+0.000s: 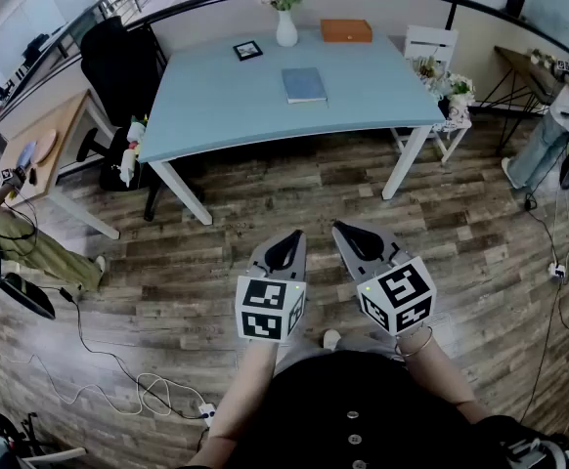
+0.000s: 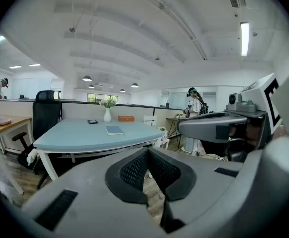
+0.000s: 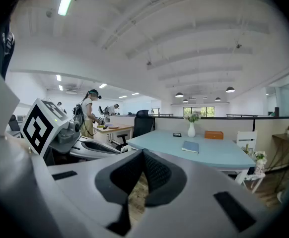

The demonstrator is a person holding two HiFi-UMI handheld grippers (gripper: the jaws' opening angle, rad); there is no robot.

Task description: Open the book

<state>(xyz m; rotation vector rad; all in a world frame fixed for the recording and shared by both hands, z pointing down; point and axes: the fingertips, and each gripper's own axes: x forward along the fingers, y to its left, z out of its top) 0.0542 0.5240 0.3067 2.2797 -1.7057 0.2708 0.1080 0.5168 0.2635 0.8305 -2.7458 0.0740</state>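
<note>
1. Premises: an open-plan office with a wood plank floor (image 1: 265,213). The person stands on it, well back from a pale blue table (image 1: 216,106).
2. Nearest, in the head view: the left gripper (image 1: 294,236) and the right gripper (image 1: 341,231) are held side by side over the floor, apart from each other. Both point toward the table.
3. Left gripper view: the ribbed pads (image 2: 134,170) are pressed together at the tips, with nothing between them. Only this view shows the right gripper from the side and a person (image 2: 194,100) standing beyond the table's right end.
4. Right gripper view: the jaws are likewise pressed together and empty. Only this view shows people at a wooden desk (image 3: 109,128) on the left.
5. Only the head view shows cables (image 1: 118,379) trailing across the floor.
6. Mid-distance: the book (image 1: 304,84) lies closed and flat near the table's centre, well apart from both grippers.
7. Farther back on the table: a small dark frame (image 1: 247,50), a white vase (image 1: 285,27) with flowers, and an orange box (image 1: 346,30).
8. Beside the table: a black chair (image 1: 118,66) on the left.
</note>
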